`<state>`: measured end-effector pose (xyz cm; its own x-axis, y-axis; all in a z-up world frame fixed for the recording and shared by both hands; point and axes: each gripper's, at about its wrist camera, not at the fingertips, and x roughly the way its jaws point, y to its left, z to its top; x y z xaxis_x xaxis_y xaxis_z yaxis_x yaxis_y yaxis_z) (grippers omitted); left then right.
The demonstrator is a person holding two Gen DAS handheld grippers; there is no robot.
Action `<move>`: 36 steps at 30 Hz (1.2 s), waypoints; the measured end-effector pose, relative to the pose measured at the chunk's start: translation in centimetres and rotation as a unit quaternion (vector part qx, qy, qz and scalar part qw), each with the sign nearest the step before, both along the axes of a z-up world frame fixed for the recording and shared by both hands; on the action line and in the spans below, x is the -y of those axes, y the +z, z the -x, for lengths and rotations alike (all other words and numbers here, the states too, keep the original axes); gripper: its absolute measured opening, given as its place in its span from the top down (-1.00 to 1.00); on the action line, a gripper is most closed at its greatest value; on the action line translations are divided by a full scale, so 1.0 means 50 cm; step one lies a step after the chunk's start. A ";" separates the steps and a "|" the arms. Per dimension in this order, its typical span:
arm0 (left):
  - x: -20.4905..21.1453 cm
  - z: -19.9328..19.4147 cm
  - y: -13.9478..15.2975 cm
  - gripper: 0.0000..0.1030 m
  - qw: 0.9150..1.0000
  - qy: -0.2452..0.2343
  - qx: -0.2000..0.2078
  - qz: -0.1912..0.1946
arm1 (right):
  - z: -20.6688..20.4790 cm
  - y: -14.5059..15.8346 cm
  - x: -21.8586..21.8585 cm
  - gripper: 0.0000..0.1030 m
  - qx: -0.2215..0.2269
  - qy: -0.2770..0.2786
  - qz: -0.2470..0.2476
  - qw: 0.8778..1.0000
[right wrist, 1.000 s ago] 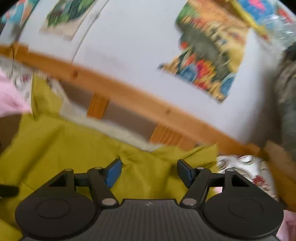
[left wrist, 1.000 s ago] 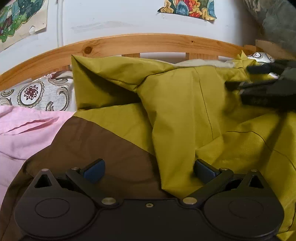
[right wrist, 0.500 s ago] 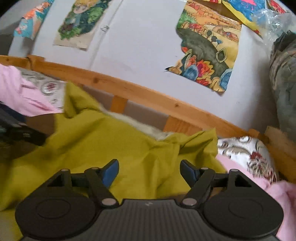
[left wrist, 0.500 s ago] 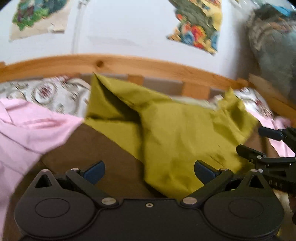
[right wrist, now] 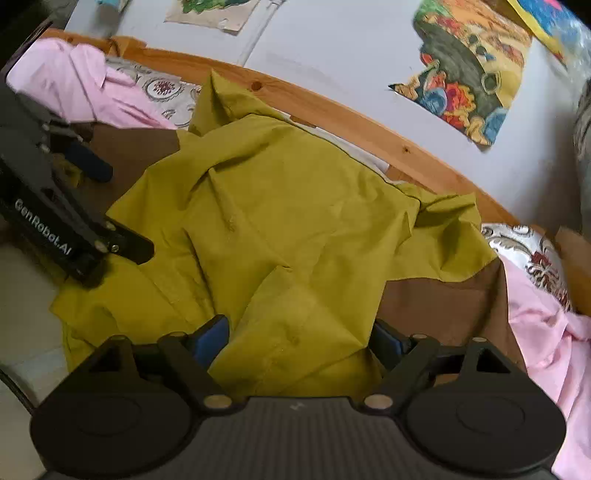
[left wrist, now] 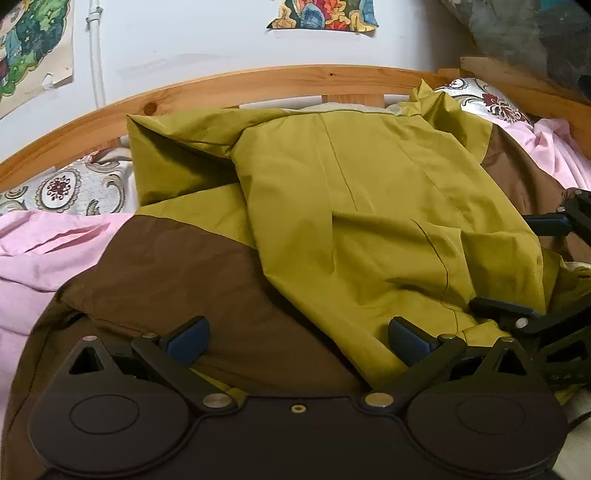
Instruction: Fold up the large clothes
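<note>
An olive-green garment [left wrist: 369, 221] lies rumpled and partly folded on a brown cloth [left wrist: 177, 273] on the bed. My left gripper [left wrist: 297, 336] is open at the near edge, straddling the seam where the olive fabric overlaps the brown. In the right wrist view the garment [right wrist: 277, 229] fills the middle. My right gripper [right wrist: 297, 339] has its jaws opening, with a loose hump of olive fabric between the fingers and no pad pressing on it. Each gripper shows in the other's view: the right gripper [left wrist: 524, 266] at the garment's right edge, the left gripper [right wrist: 110, 203] at its left.
A wooden bed rail [left wrist: 295, 79] curves along the far side under a white wall with posters [right wrist: 469, 74]. Pink cloth [left wrist: 44, 240] lies left and more pink cloth [right wrist: 546, 332] lies right. A patterned sheet [left wrist: 74, 184] shows at the back. A grey bundle [left wrist: 535, 33] sits at the far right.
The right gripper has come back from the garment's far edge to its near right side and lower, its jaws wider. The left view has shifted sideways. Brown and pink cloth now show right of the garment.
</note>
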<state>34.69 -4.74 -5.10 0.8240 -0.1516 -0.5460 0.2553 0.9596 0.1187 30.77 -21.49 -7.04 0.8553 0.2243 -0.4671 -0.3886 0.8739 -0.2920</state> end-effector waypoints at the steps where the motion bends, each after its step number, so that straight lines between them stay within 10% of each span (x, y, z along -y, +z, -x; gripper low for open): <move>1: -0.003 0.005 0.007 -0.99 1.000 0.002 -0.003 0.001 | 0.002 0.007 0.008 -0.74 -0.006 -0.003 -0.009 1.000; 21: -0.087 0.328 0.098 -0.99 0.999 -0.044 -0.032 -0.003 | 0.301 0.145 0.156 -0.99 -0.030 0.025 -0.042 0.998; 36: -0.082 0.547 0.048 -0.99 0.988 -0.103 -0.081 -0.087 | 0.537 0.066 0.121 -0.99 -0.072 0.042 0.060 0.995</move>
<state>7.35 -0.66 -2.68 0.6843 -0.2001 -0.7012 0.4727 0.8539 0.2177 3.89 -27.56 -3.75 0.7584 0.2273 -0.6109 -0.5041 0.7986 -0.3287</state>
